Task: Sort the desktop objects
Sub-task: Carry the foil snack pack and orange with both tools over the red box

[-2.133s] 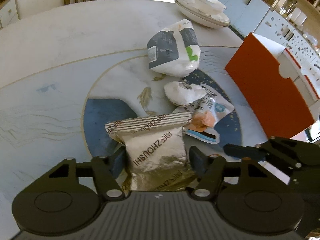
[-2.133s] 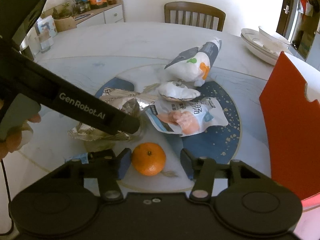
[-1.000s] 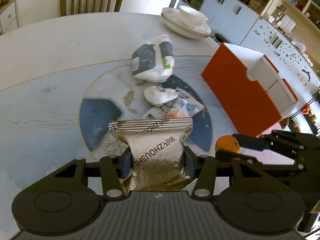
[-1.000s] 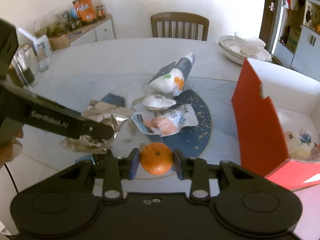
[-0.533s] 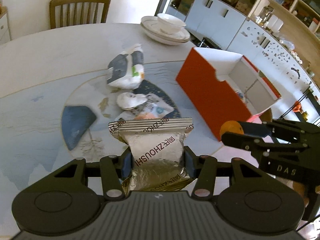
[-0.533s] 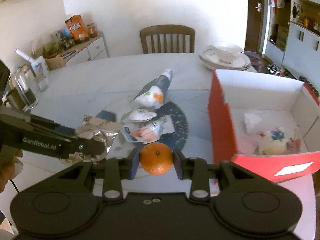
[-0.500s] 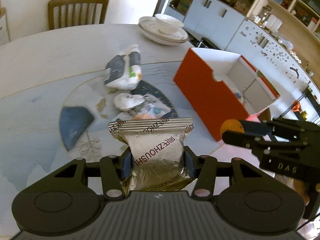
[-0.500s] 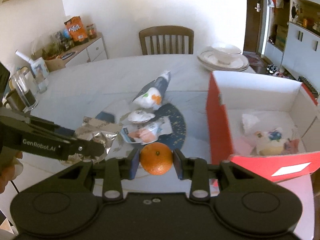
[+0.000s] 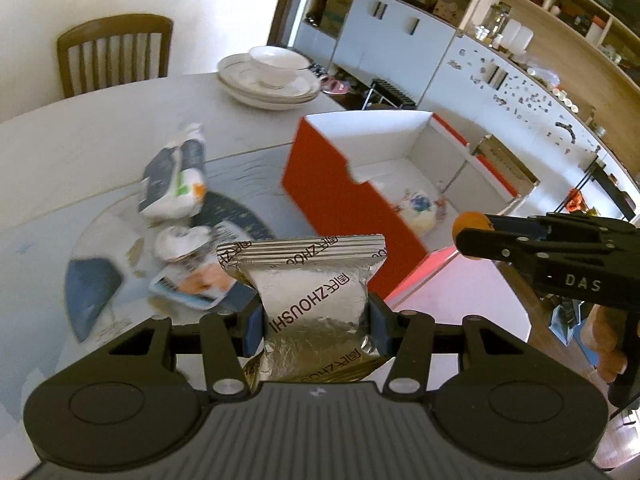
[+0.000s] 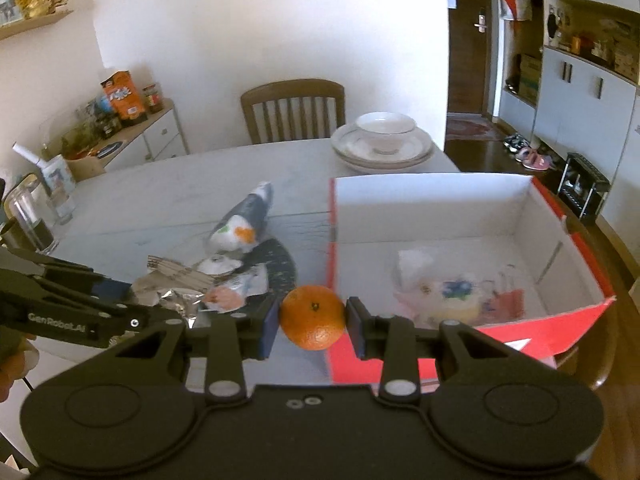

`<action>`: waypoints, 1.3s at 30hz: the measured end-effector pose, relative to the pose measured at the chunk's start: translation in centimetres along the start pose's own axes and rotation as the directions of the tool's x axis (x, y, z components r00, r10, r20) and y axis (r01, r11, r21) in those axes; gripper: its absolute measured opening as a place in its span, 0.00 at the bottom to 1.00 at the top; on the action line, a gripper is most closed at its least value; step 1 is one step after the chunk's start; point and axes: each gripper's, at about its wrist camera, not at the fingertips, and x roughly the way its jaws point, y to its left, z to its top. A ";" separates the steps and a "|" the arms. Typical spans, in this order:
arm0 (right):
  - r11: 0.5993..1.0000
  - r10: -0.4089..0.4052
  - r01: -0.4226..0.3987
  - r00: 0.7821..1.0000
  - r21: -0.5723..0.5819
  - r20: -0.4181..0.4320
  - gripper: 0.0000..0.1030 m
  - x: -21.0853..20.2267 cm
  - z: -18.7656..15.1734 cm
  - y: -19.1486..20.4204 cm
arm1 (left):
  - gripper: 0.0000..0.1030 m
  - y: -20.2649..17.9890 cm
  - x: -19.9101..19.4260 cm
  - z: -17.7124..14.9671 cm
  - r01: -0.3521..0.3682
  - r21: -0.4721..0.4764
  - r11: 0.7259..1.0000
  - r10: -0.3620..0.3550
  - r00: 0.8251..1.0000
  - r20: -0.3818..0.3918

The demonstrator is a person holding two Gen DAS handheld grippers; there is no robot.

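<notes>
My left gripper [image 9: 314, 326] is shut on a silver foil snack packet [image 9: 312, 284], held in the air above the table's near edge. My right gripper [image 10: 313, 330] is shut on an orange [image 10: 313, 317], lifted beside the near left corner of the red box [image 10: 452, 354]. In the left wrist view the right gripper [image 9: 466, 232] shows at the right with the orange [image 9: 471, 219] at its tip, over the box's near side. The box [image 9: 340, 196] is white inside and holds a few wrapped items [image 10: 452, 292].
On the round marble table [image 10: 160, 196] lie a grey-white bag [image 9: 172, 176], a small white packet [image 9: 180, 242] and a flat blue-white pouch [image 9: 192, 290]. Stacked plates with a bowl [image 10: 384, 140] stand at the back. A wooden chair [image 10: 294, 110] is behind the table. A glass [image 10: 30, 216] stands far left.
Both grippers have risen and swung right toward the red box, each keeping its load. The box's inside now shows in both views; the loose packets have slid left in the pictures.
</notes>
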 end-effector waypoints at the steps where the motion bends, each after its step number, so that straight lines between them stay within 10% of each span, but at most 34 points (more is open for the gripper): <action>1: 1.000 -0.004 0.004 1.000 0.003 0.001 0.34 -0.1 0.0 -0.5 | 0.49 -0.5 0.2 0.2 0.003 0.004 1.000 -0.003 1.000 0.000; 39: 0.997 -0.005 0.008 0.999 0.075 -0.035 0.34 4.7 5.0 -18.4 | 0.49 -15.0 13.3 9.5 -0.011 0.174 0.985 0.028 0.995 -0.094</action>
